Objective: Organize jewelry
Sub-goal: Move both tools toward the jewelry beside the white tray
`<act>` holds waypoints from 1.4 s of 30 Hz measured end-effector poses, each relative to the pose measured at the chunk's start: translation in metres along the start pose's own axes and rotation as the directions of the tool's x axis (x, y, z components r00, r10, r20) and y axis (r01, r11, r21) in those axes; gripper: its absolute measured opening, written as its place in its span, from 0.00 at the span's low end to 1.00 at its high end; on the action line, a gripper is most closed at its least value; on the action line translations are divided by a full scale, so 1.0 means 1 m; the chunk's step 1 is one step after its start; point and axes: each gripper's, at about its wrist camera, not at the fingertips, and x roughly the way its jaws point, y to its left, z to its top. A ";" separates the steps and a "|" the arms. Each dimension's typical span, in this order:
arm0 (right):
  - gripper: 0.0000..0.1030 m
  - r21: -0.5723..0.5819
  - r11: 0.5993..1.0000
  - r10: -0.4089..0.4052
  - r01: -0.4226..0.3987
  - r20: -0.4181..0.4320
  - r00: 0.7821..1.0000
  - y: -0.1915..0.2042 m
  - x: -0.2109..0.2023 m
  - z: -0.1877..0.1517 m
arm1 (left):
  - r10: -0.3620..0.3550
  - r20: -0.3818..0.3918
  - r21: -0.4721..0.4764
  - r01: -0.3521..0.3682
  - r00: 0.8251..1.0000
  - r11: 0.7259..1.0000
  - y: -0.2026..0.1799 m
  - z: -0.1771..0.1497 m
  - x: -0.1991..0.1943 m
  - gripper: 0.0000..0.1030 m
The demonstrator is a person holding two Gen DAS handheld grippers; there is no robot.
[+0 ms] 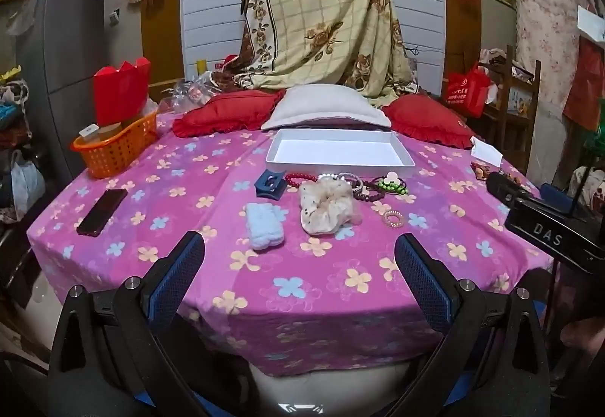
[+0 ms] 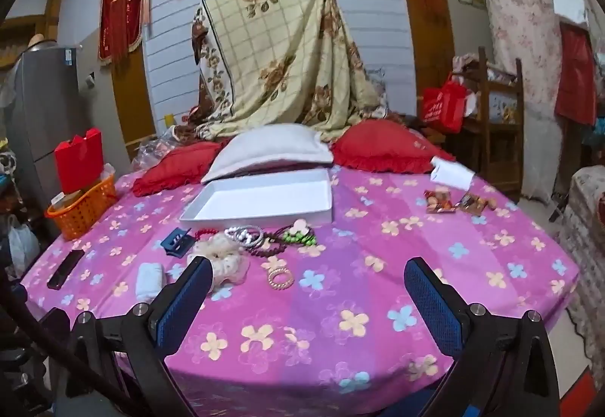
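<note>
Left wrist view: the left gripper (image 1: 298,254), jaws wide and empty, is aimed at the jewelry cluster (image 1: 348,190) at frame centre, strung left-to-right just below the white tray (image 1: 404,154). Right wrist view: the right gripper (image 2: 306,284), equally wide and empty, is shown with the cluster (image 2: 257,239) upper left of its jaws; neither is judged clearly nearer.

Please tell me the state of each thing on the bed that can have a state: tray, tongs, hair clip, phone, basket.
White tray: empty.
Left tongs: open, holding nothing.
Right tongs: open, holding nothing.
Blue claw clip: lying loose beside the tray.
Phone: screen dark.
Orange basket: filled, upright.
</note>
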 end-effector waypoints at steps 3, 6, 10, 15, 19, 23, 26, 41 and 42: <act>0.98 -0.022 1.000 -0.015 0.016 0.036 0.999 0.007 -0.011 0.002 | -0.010 -0.031 -0.008 0.009 0.999 1.000 0.002 0.000 0.002 0.98; 0.98 -0.043 0.999 -0.026 0.028 0.042 0.999 0.018 -0.012 0.005 | 0.006 -0.052 -0.011 -0.006 0.999 1.000 0.003 -0.002 0.003 0.98; 0.98 -0.032 0.999 -0.002 0.004 0.042 0.999 0.003 -0.007 0.011 | 0.057 -0.035 -0.025 -0.058 0.998 0.998 0.015 0.010 0.006 0.98; 0.98 -0.038 0.999 0.019 -0.019 -0.012 1.000 0.014 0.011 0.022 | 0.127 -0.089 -0.023 -0.129 0.988 0.991 0.041 0.025 0.024 0.98; 0.98 -0.061 0.997 0.043 -0.045 -0.031 0.999 0.021 0.021 0.025 | 0.165 -0.130 -0.040 -0.172 0.978 0.984 0.058 0.027 0.038 0.98; 0.98 -0.105 0.993 0.046 -0.055 -0.086 0.995 0.030 0.036 0.019 | 0.176 -0.162 -0.032 -0.184 0.971 0.982 0.061 0.027 0.048 0.98; 0.98 -0.118 0.991 0.056 -0.070 -0.118 0.991 0.034 0.045 0.015 | 0.181 -0.180 -0.016 -0.187 0.967 0.982 0.061 0.027 0.056 0.98; 0.98 -0.030 0.997 0.054 -0.064 -0.264 0.963 0.016 0.103 0.001 | 0.183 -0.316 0.035 -0.182 0.931 0.983 0.055 0.024 0.117 0.98; 0.98 -0.027 0.998 0.053 -0.063 -0.270 0.961 0.015 0.107 -0.001 | 0.184 -0.323 0.037 -0.182 0.928 0.983 0.054 0.024 0.120 0.98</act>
